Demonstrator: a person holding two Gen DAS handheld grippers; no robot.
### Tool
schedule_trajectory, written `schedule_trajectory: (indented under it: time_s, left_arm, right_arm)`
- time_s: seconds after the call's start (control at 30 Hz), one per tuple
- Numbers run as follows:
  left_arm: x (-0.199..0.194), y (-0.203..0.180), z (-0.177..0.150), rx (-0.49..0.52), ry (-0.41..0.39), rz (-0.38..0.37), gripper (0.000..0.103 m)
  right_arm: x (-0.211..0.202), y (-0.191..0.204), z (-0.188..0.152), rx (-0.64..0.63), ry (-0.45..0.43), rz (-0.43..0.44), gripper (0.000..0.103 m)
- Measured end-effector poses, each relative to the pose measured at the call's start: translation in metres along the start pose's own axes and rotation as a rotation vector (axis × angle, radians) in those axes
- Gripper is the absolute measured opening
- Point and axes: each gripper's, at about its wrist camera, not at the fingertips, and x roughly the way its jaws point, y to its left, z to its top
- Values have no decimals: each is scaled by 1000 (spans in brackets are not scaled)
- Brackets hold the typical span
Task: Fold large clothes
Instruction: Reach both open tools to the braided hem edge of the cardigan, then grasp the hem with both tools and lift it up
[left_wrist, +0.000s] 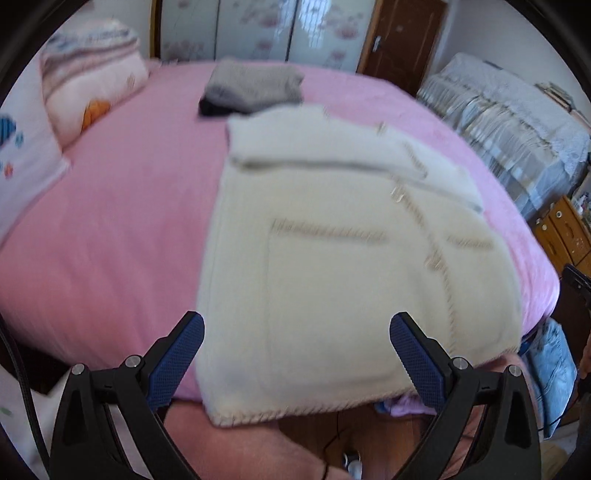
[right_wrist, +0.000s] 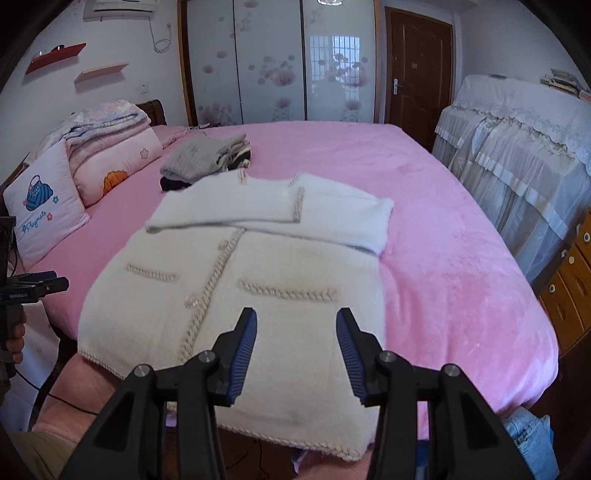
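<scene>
Pink bedding (right_wrist: 443, 229) covers a wide bed in a bedroom, and both wrist views look across it from the foot end. Nearest the cameras, the left gripper (left_wrist: 297, 354) has its blue-padded fingers spread wide with nothing between them, poised above the hem of a cream cardigan (left_wrist: 332, 258). The right gripper (right_wrist: 297, 350) is likewise released, its fingers apart over the lower front of the same cardigan (right_wrist: 240, 295), empty.

That cardigan lies front up near the foot of the bed, its hem hanging slightly past the edge. Braided beige trim runs down the button placket and across two pocket tops. Both sleeves are folded across the chest, one over the other. At the left edge of the right wrist view, the other handheld device shows beside the bed.

Beyond the collar sits a stack of folded clothes (right_wrist: 207, 158), grey on top with darker pieces beneath. Left of it, at the head of the bed, a folded quilt (right_wrist: 110, 147) rests beside a pillow (right_wrist: 44, 214) printed with a blue handbag. Farther back stand sliding wardrobe doors (right_wrist: 277, 62) with a floral pattern and a brown door (right_wrist: 417, 74). A lace-covered piece of furniture (right_wrist: 517, 155) stands along the right wall.
</scene>
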Motion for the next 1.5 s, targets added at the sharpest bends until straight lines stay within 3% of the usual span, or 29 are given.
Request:
schedule_trajectory:
  time_s: [0.17,0.43,0.63,0.83,0.9,0.97,1.03,1.2,1.27,1.33,1.4,1.43,1.47,1.5]
  left_arm:
    - [42,35,-40,-13,122,22,98]
    - [60,75,-65,-99,166,-28,98]
    - [77,99,-84,-150,204,-109,94]
    - [78,111,-91,-132,193,-153,93]
    - [75,110,-91,-100,191,-133,81]
    - [74,103,-90,-78,190,-144,57]
    - [74,97,-87,-75,206,-160,47]
    - [76,96,-83,-76,228,-155,49]
    - [78,96,-80,-88,247,-184,62]
    - [80,89,-77,-73,258,-157,62]
    - [81,81,-74,-44,266,-96,49]
    - [79,77,-74,-26,269,-66,25]
    - [75,76,-73,-29,279,-91,11]
    - [70,76,-71,-46,284,-99,10]
  right_arm:
    - [37,-34,-50,44,156,-28,45]
    - [80,-78,-102,180,346,-18,45]
    - [94,-80,-111,208,362,80,45]
    - [105,-75,-106,186,357,107,44]
    - [106,-78,-105,195,354,119,41]
    - [105,-81,-105,201,351,131,35]
    - [105,-83,-105,204,349,138,32]
    - [108,-86,-105,217,356,155,30]
    - [110,-86,-105,219,364,158,30]
    - [112,-87,-104,223,369,162,30]
    - [110,-84,-103,206,368,154,26]
    - [109,-81,-102,191,365,151,19]
    - [107,-77,-101,174,366,147,9]
    - [104,-73,-99,147,365,132,7]
